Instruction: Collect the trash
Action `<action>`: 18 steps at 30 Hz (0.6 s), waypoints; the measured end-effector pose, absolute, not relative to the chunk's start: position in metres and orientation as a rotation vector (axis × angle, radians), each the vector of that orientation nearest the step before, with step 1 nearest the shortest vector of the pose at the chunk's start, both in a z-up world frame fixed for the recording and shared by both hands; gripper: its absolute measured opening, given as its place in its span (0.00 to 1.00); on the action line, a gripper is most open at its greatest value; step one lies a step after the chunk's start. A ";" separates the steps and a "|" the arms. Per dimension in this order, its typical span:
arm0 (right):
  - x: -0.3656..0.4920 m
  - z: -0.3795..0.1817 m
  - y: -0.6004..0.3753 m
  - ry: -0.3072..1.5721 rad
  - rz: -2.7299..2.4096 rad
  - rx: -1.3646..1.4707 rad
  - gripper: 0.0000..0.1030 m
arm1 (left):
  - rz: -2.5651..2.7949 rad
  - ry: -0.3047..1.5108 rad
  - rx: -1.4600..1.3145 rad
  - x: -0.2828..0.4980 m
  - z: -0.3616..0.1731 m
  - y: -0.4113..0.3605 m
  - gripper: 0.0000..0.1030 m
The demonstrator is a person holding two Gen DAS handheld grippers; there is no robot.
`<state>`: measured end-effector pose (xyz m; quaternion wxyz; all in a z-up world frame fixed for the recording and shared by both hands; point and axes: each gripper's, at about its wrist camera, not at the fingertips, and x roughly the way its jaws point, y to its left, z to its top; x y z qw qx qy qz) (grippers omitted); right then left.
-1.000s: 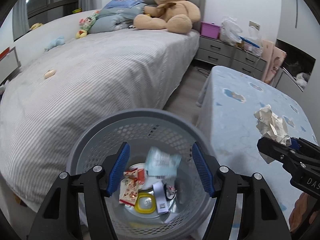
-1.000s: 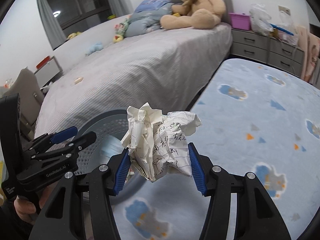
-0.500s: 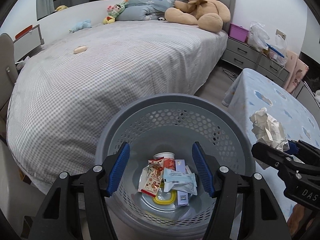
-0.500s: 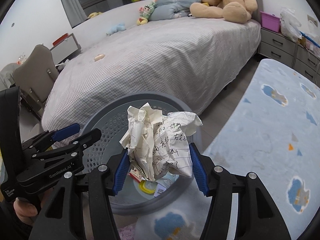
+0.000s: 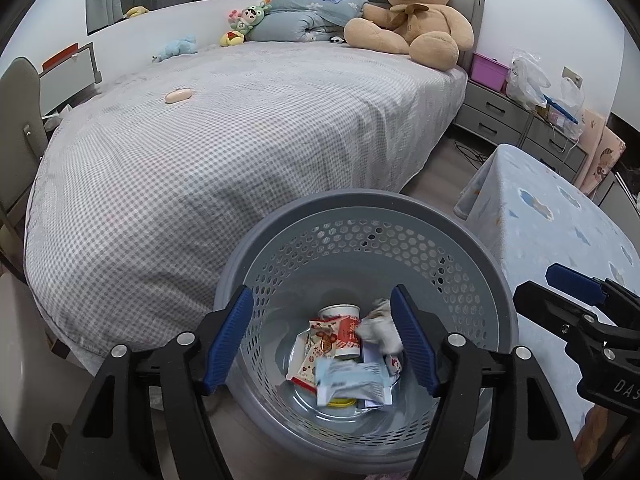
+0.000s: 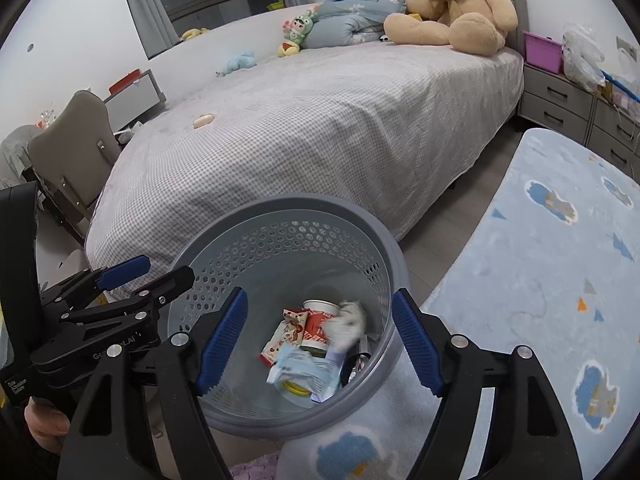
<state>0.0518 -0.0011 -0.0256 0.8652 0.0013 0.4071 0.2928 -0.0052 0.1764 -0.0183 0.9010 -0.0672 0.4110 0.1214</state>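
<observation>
The crumpled paper [image 6: 350, 322] has left the right claw [image 6: 320, 340], whose jaws have just been opening and now stand apart and empty, and lies blurred below it among wrappers inside the grey basket [image 6: 240, 236], the left claw [image 5: 322, 340] likewise open above it.

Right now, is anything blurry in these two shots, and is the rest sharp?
Left wrist view: the crumpled paper in the basket is motion-smeared, and so is the blue wrapper; the bed is sharp, with fisheye bending at the edges. Right wrist view: the same paper is smeared; the teddy bear is crisp.
</observation>
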 end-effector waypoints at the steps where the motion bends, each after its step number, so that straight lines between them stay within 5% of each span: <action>1: 0.051 -0.026 -0.001 0.853 0.613 0.003 0.71 | 0.254 0.847 -0.137 -0.006 -0.017 0.176 0.68; 18: 0.045 -0.024 -0.018 0.833 0.577 0.040 0.81 | 0.296 0.841 -0.108 -0.010 -0.009 0.174 0.80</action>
